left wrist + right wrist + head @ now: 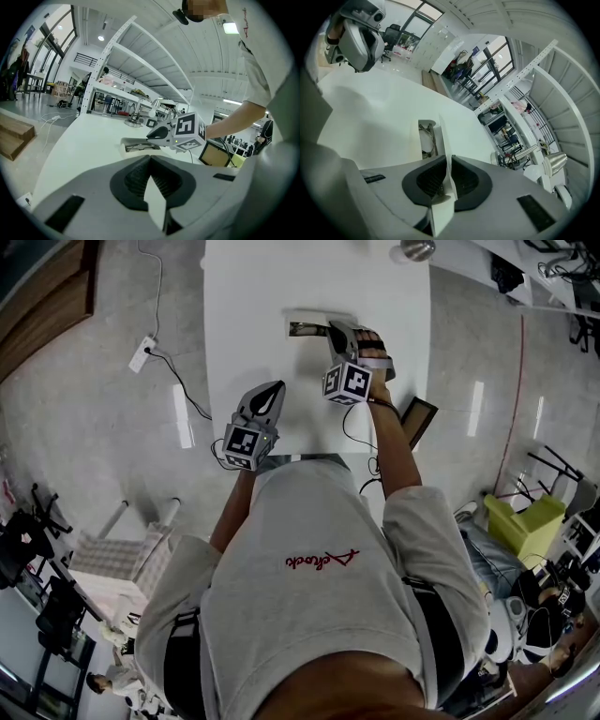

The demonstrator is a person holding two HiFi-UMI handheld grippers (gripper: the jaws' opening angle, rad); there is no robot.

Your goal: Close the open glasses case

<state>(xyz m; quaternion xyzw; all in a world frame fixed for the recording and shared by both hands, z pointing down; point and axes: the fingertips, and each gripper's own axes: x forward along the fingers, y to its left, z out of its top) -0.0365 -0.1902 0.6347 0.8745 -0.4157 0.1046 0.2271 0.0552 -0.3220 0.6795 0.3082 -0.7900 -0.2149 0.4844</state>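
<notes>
The open white glasses case (307, 328) lies at the far middle of the white table (244, 324), with glasses (426, 136) inside its tray. My right gripper (338, 332) is at the case's right end and is shut on the thin raised lid (443, 136), which stands on edge between the pads (461, 180). The left gripper view shows the case (137, 146) beyond the right gripper's marker cube (187, 131). My left gripper (277, 387) hovers over the table's near part, well short of the case, shut with nothing held (150, 158).
A metal lamp (413, 249) stands at the table's far right corner. A dark framed panel (417, 419) leans beyond the right edge. A power strip (141, 352) with its cable lies on the floor to the left. The near table edge runs just under my hands.
</notes>
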